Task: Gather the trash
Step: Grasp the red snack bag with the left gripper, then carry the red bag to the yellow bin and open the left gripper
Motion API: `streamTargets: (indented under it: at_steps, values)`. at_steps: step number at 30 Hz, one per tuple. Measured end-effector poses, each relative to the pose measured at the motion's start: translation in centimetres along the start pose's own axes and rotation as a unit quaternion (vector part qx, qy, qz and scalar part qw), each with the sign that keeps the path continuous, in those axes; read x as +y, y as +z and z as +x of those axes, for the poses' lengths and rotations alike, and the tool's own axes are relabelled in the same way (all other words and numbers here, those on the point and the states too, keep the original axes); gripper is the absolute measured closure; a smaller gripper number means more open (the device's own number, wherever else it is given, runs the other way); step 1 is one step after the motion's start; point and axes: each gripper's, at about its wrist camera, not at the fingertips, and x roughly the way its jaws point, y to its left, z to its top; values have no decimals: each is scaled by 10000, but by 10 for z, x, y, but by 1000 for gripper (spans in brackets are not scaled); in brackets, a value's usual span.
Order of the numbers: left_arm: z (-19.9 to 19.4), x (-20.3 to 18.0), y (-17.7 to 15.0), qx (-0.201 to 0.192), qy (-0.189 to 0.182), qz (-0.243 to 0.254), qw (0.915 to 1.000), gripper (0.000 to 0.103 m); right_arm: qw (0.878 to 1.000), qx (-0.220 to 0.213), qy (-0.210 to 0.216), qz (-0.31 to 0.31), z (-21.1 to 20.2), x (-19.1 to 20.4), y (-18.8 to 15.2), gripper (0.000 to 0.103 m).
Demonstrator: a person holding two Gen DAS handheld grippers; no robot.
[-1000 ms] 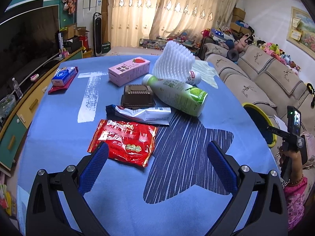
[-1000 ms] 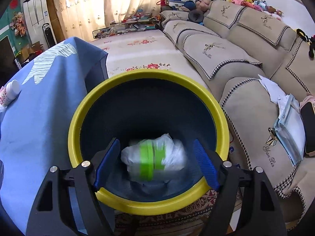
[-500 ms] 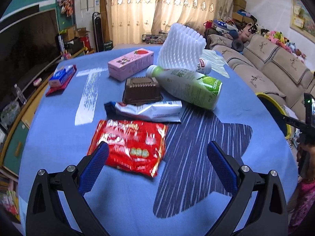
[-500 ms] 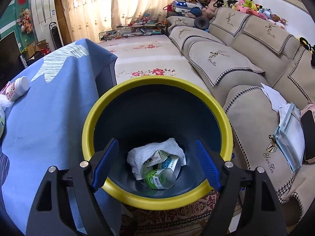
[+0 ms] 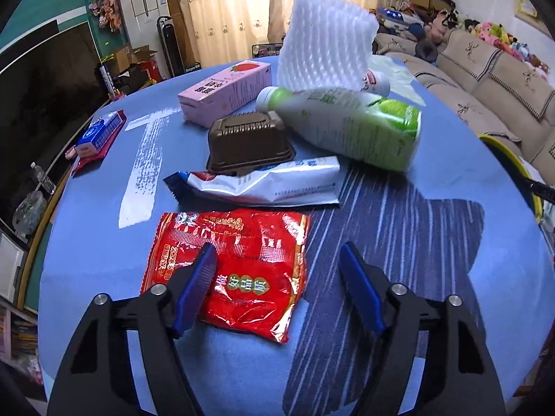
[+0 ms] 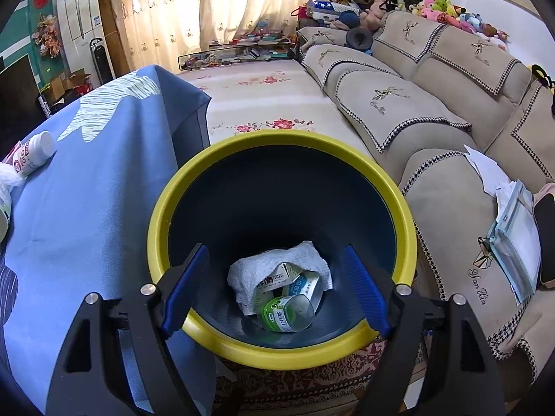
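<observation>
The left gripper point(image 5: 277, 274) is closing in over the red packet point(image 5: 236, 260) on the table point(image 5: 416, 277) — jaws just narrowing, pads not yet pinching it, so the next move is likely to be lowering and squeezing. The right gripper point(image 6: 274, 284) is hovering unclenched and empty above the bin point(image 6: 399, 187) — a towel point(image 6: 277, 263), cartons and a small bottle point(image 6: 286, 315) are lying inside.

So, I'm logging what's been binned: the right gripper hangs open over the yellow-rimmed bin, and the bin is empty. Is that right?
Not quite. The right gripper does hang open over the yellow-rimmed bin, but the bin is not empty: the right wrist view shows a white paper towel, cartons and a green-labelled bottle at its bottom.
</observation>
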Motion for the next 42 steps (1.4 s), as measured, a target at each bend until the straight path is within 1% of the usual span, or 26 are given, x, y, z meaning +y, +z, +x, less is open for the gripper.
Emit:
streamTargets:
  at_steps: [2,3,4,6,7,8,9,10,13,14,18,22,28,33,36,40,42]
  values:
    - [3,2,-1,4,-7,-13,10000,38,10000,0,7,6,0,0,0,28]
    - [3,3,-2,-14,-27,-28,10000,43,10000,0,17,8,0,0,0,28]
    - [3,4,-1,-24,-63,-43,10000,45,10000,-3,25,9,0,1,-1,28]
    - [3,4,-2,-41,-68,-61,9999,59,10000,-13,59,6,-1,2,-1,28]
    - [2,5,-2,-51,-70,-75,9999,62,10000,-18,73,1,-2,2,-1,28]
    - [2,4,-2,-56,-85,-85,9999,70,10000,-28,86,-3,-3,3,-1,28]
    - [1,5,-2,-64,-117,-94,9999,74,9999,-37,102,-4,-3,3,-1,28]
    - [1,4,-3,-72,-115,-96,9999,76,9999,-42,112,-3,-4,3,-2,28]
    - [-5,4,-3,-154,-95,-109,9998,88,9999,-55,116,14,-6,2,-2,28]
    - [-7,4,-3,-190,-110,-125,9997,90,9999,-58,117,27,-7,1,-2,28]
    - [-19,5,-2,-307,-131,-163,9993,93,9998,-73,141,72,-11,-2,-5,28]
    - [-35,3,0,-409,-227,-190,9987,94,9996,-115,215,115,-19,-4,-9,28]
    - [-70,-17,8,-683,-430,18,9967,94,9991,-263,318,99,-39,-7,-14,28]
    - [-99,-51,21,-940,-783,318,9920,94,9982,-452,337,197,-57,-22,-15,28]
    - [-105,-74,31,-1022,-953,535,9887,94,9974,-569,312,315,-66,-37,-17,28]
    - [-107,-116,51,-1090,-1371,866,9807,94,9965,-656,216,470,-74,-57,-21,28]
    - [-108,-139,58,-1146,-1511,1048,9762,94,9959,-686,139,569,-77,-70,-24,28]
